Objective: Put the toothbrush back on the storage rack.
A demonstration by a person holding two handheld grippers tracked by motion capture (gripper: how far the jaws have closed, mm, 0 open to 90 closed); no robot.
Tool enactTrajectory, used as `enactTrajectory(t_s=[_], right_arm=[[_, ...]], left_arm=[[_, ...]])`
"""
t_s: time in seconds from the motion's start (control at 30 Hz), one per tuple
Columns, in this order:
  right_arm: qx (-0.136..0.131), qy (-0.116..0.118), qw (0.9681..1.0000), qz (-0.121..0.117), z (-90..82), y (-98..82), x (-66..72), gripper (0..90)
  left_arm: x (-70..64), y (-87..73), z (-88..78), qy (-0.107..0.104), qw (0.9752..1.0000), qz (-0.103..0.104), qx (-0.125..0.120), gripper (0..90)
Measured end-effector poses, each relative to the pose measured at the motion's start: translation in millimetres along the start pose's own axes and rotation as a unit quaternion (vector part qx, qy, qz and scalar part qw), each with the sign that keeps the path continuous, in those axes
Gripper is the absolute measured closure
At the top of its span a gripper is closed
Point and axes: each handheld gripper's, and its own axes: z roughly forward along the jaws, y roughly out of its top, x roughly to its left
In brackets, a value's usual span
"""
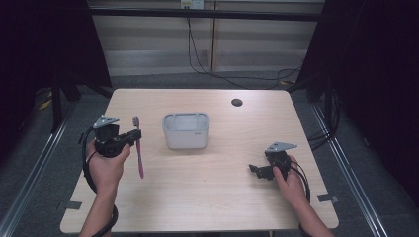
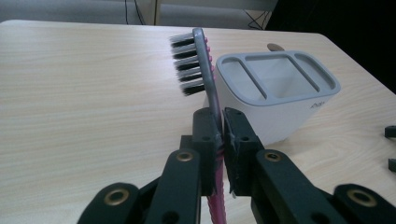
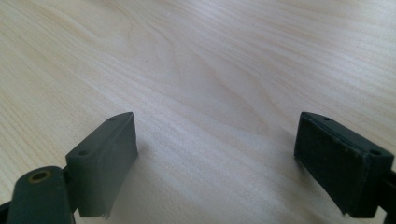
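Note:
My left gripper (image 1: 135, 136) is shut on a pink and grey toothbrush (image 1: 138, 148), held above the table at the left. In the left gripper view the toothbrush (image 2: 205, 70) stands up between the jaws, its black and white bristles facing left. A white slotted holder (image 1: 186, 130) sits mid-table, just right of the brush; in the left gripper view that holder (image 2: 275, 93) lies close behind the jaws. My right gripper (image 1: 255, 170) rests low over the table at the right, open, nothing between its pads (image 3: 105, 161).
The wooden table (image 1: 207, 197) has a round cable hole (image 1: 237, 102) at its far right. Cables run across the floor beyond the far edge. Dark curtains flank both sides. Bare wood lies in front of the holder.

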Motion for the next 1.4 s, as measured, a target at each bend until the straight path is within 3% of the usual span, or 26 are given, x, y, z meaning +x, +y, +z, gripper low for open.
enactTrajectory(t_s=[1.03,1.4], right_arm=[[0.000,0.000,1.0000,0.000,0.1,0.0,-0.1,12.6],[0.000,0.000,1.0000,0.000,0.0,0.0,0.0,12.6]], left_arm=[[7.4,26.8,-0.2,-0.005,0.9972,-0.022,-0.072,84.0],[0.6,43.0,5.5,-0.011,0.9965,-0.013,-0.082,84.0]])
